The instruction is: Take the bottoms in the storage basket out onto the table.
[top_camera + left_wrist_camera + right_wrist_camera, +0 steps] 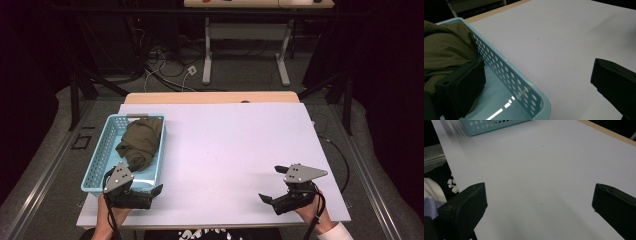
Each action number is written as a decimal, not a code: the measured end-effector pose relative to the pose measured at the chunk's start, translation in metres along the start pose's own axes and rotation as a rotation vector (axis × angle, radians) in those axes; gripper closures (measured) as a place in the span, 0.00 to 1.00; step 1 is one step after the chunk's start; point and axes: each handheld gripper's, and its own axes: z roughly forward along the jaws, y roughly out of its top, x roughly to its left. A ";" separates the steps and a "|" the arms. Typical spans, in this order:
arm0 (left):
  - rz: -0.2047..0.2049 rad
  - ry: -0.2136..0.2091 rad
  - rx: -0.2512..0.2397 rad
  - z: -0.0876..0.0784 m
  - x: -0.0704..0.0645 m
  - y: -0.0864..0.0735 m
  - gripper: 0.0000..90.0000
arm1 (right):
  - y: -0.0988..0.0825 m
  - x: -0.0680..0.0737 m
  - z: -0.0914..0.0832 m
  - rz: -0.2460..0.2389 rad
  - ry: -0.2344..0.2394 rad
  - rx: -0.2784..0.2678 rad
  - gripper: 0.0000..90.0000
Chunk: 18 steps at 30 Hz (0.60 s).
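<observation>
Dark room; grey floor with loose cables and a second desk beyond the far edge. White table with a wood strip along its far edge.

Olive-green cloth, bunched, lies in a light-blue perforated basket at the table's left edge. The cloth fills the far and middle part of the basket; the near end shows bare basket floor. In the left gripper view the cloth is heaped against the basket wall.

Left claw at the near-left corner of the table, right at the basket's near end. Jaws spread wide, pinching nothing. In the left gripper view the claw straddles the basket's right-hand wall: one jaw inside the basket, close against the cloth, whether touching I cannot tell; the other jaw outside, over bare table.

Right claw near the near-right corner, well apart from the basket, held in a hand with a white sleeve. Jaws spread, nothing between them. The right gripper view has this claw over bare table, the basket far off at the top edge.
</observation>
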 end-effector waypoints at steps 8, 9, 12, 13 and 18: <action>0.000 0.001 0.012 0.000 0.004 0.003 0.00 | 0.000 0.000 0.001 0.000 0.002 0.006 0.00; -0.002 -0.002 0.015 0.001 0.004 0.003 0.00 | 0.000 0.000 0.001 0.000 0.002 0.009 0.00; -0.006 -0.005 0.023 0.002 0.007 0.004 0.00 | 0.000 0.000 0.003 -0.001 0.003 0.011 0.00; -0.007 -0.008 0.024 0.002 0.008 0.005 0.00 | 0.000 0.000 0.003 -0.001 0.004 0.012 0.00; -0.003 -0.008 0.034 0.004 0.010 0.009 0.00 | 0.000 0.000 0.003 -0.001 0.005 0.015 0.00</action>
